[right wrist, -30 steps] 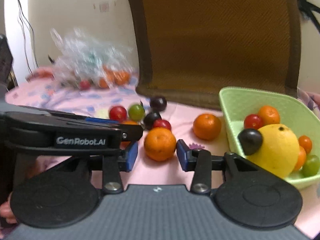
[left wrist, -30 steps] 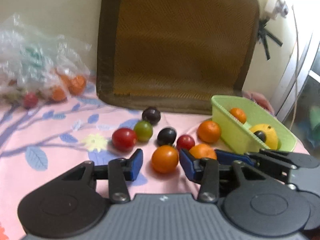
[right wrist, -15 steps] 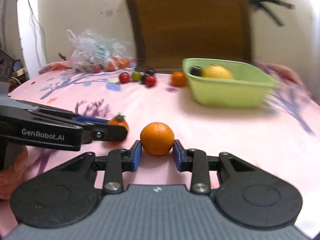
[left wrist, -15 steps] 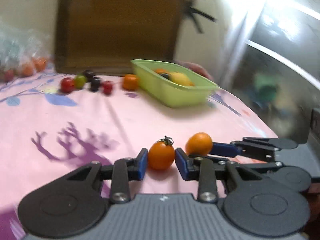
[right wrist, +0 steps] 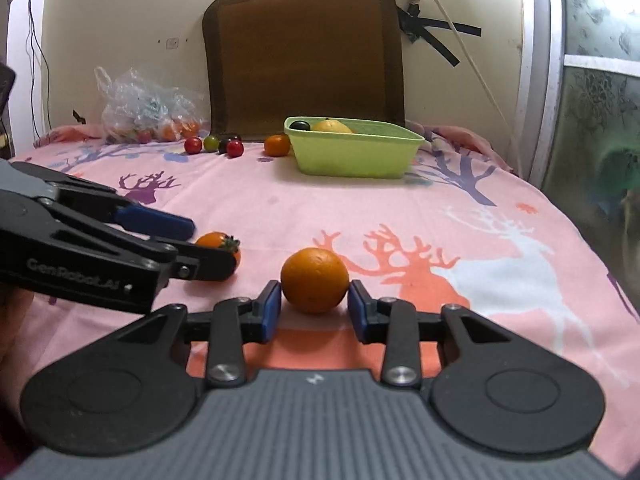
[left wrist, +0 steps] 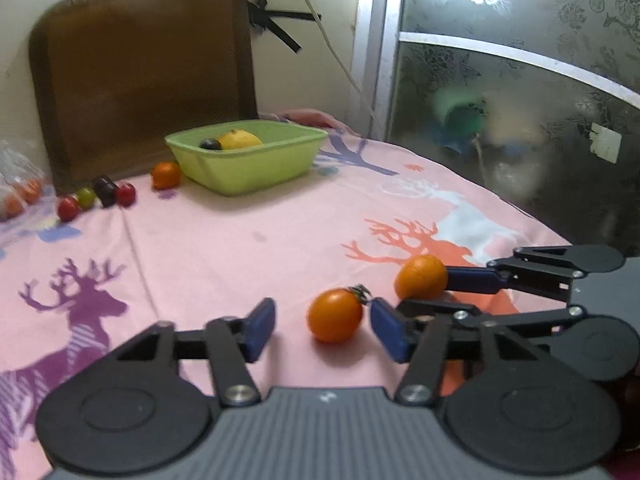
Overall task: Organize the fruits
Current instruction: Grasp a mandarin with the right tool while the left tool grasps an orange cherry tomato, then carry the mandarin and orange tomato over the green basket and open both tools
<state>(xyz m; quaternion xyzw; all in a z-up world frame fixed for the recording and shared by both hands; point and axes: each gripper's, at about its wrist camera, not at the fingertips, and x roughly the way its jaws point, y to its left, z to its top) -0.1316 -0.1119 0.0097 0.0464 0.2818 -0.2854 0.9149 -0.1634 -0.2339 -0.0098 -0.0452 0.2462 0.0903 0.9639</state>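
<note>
Left gripper [left wrist: 322, 326]: jaws spread apart, nothing clamped; orange tomato [left wrist: 335, 314] sits on the cloth between the pads, close against the right-hand pad [left wrist: 386, 334], clear gap to the other pad.
Right gripper [right wrist: 313, 311]: pads set at both sides of the orange [right wrist: 314, 280]; a thin gap is seen on each side, so firm contact cannot be told. Orange rests on the cloth.
Relative position: both fruits lie near the front edge of the bed [right wrist: 280, 208], tomato just beside the orange on its left; the two grippers are side by side.
Surface: pink sheet printed with deer.
Green basket [right wrist: 352, 156]: at the back edge, holding a yellow fruit [right wrist: 332, 126] and a dark fruit [right wrist: 300, 125].
Loose fruit: one orange fruit [right wrist: 277, 145] just beside the basket's left wall; further left a row of small tomatoes [right wrist: 214, 145], red, green and dark.
Plastic bag [right wrist: 144, 110]: back left corner, more fruit seen inside.
Brown cushion [right wrist: 304, 52]: upright against the wall behind the basket.
</note>
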